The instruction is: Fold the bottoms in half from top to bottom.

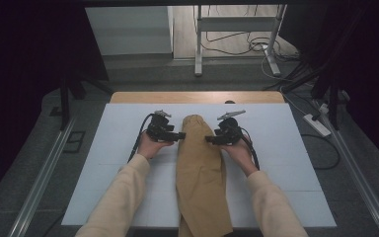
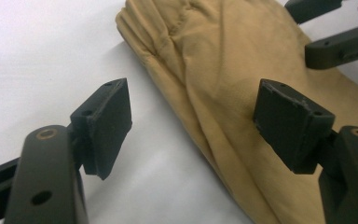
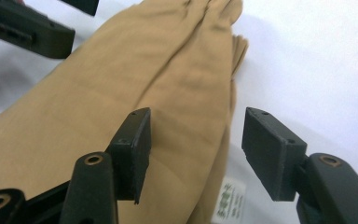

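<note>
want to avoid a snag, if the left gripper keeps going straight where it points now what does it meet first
Most likely the tan trousers: the left gripper has its jaws open astride their near edge, just ahead. Beyond the cloth, the right gripper faces it from the far side. Depth is hard to judge.

The tan trousers [image 1: 201, 168] look like soft matt cotton cloth with a brushed feel and fine creases, and there's a small white woven label [image 3: 230, 200] at their edge. My left hand-held gripper [image 1: 177, 136] and right hand-held gripper [image 1: 212, 139] are matt black plastic, and the pads [image 2: 289, 122] look like rough, slightly chipped rubber. The bench [image 1: 276, 148] has a smooth matt white sheet on top with a wooden edge [image 1: 197, 97] at the back. My sleeves [image 1: 121, 197] are soft cream knit.
</note>
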